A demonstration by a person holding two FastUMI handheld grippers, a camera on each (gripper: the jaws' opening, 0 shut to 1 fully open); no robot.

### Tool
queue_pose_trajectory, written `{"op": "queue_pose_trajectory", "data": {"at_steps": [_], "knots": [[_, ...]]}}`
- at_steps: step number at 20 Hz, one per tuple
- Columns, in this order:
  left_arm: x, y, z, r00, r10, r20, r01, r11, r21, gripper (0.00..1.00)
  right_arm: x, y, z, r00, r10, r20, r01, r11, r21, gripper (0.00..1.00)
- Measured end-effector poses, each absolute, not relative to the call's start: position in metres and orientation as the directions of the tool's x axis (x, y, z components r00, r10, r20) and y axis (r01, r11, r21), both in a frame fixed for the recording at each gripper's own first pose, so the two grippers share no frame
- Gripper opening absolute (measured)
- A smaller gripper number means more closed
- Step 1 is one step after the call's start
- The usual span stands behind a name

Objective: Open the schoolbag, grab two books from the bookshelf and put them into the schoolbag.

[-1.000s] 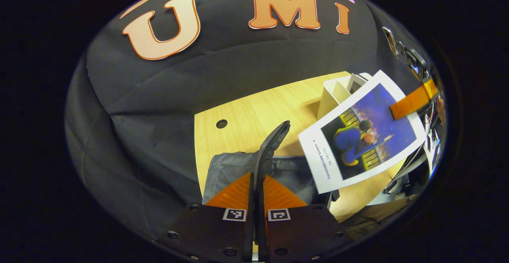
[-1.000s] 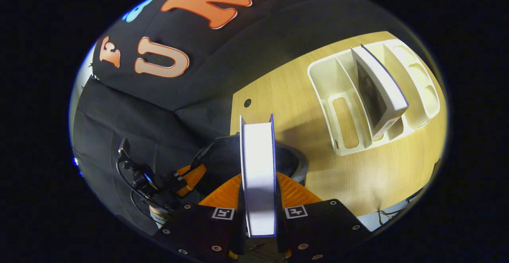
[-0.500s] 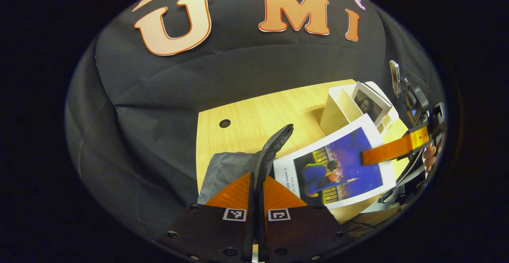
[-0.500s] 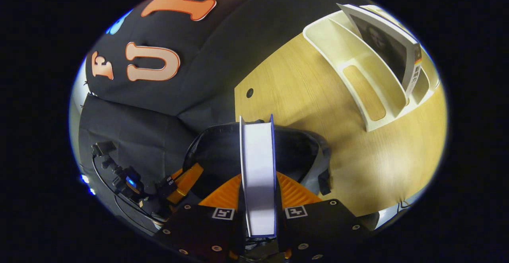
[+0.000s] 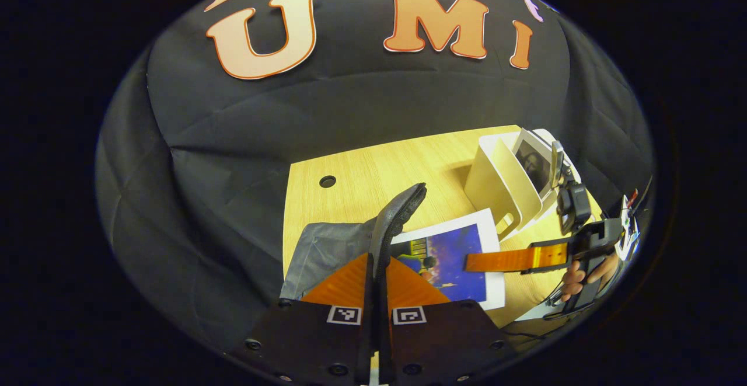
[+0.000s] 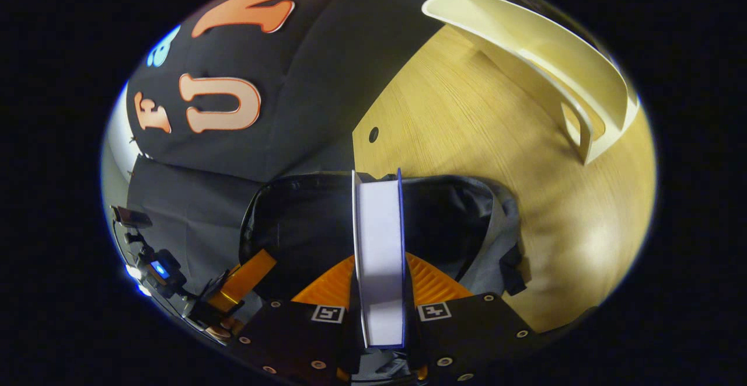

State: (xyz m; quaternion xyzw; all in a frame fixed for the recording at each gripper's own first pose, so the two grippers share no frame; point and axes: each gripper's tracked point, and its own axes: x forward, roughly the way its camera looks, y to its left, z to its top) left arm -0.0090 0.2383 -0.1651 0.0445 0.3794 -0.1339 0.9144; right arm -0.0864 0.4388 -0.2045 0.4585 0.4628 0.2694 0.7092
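Since a second ago my right gripper (image 6: 379,310) has carried the book (image 6: 379,246) down from beside the bookshelf (image 6: 560,65) to the schoolbag (image 6: 315,228), and the bookshelf has slid up and away in the right gripper view. My right jaws are clamped on the book's two covers, its page edge facing me, its far end over the schoolbag's dark open mouth. My left gripper (image 5: 378,292) has its jaws pressed together on the schoolbag's black handle strap (image 5: 397,216), holding it up above the grey fabric. In the left gripper view the book's blue cover (image 5: 449,251) lies just beside that strap. A second book (image 5: 534,164) stands in the bookshelf, farther along the worktop (image 5: 379,170) from the schoolbag.
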Motion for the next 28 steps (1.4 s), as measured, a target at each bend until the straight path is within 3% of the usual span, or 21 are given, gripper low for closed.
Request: {"op": "queue_pose_trajectory", "data": {"at_steps": [9, 10, 11, 12, 13, 14, 15, 17, 23, 28], "knots": [[-0.01, 0.228, -0.163, 0.665, -0.216, -0.715, 0.297, 0.955, -0.013, 0.05, -0.091, 0.498, -0.233, 0.407, 0.821, -0.4, -0.003, 0.439, 0.899, 0.32], [-0.01, 0.229, -0.165, 0.664, -0.214, -0.717, 0.293, 0.956, -0.014, 0.05, -0.094, 0.498, -0.231, 0.38, 0.829, -0.411, 0.014, 0.439, 0.898, 0.24], [-0.01, 0.231, -0.166, 0.663, -0.214, -0.717, 0.288, 0.957, -0.02, 0.06, -0.096, 0.501, -0.227, 0.36, 0.838, -0.409, 0.016, 0.433, 0.901, 0.4], [-0.012, 0.232, -0.168, 0.66, -0.216, -0.72, 0.287, 0.958, -0.025, 0.05, -0.098, 0.502, -0.226, 0.348, 0.839, -0.419, 0.005, 0.445, 0.896, 0.65], [-0.012, 0.234, -0.168, 0.662, -0.214, -0.719, 0.284, 0.959, -0.025, 0.05, -0.1, 0.497, -0.227, 0.331, 0.834, -0.441, -0.012, 0.471, 0.882, 0.51], [-0.01, 0.233, -0.169, 0.662, -0.215, -0.718, 0.283, 0.959, -0.025, 0.05, -0.101, 0.492, -0.228, 0.317, 0.825, -0.468, -0.027, 0.501, 0.865, 0.73], [-0.01, 0.234, -0.17, 0.663, -0.215, -0.717, 0.282, 0.959, -0.026, 0.06, -0.103, 0.486, -0.232, 0.295, 0.814, -0.5, -0.034, 0.532, 0.846, 0.84], [-0.01, 0.233, -0.171, 0.661, -0.217, -0.718, 0.281, 0.959, -0.032, 0.06, -0.107, 0.471, -0.238, 0.26, 0.79, -0.554, -0.051, 0.585, 0.81, 0.96], [-0.009, 0.232, -0.176, 0.661, -0.226, -0.716, 0.28, 0.959, -0.044, 0.06, -0.099, 0.416, -0.201, 0.286, 0.765, -0.577, -0.116, 0.625, 0.772, 0.98], [-0.011, 0.231, -0.182, 0.655, -0.231, -0.719, 0.278, 0.959, -0.056, 0.05, -0.07, 0.345, -0.167, 0.378, 0.687, -0.62, -0.16, 0.708, 0.687, 0.98]]}}
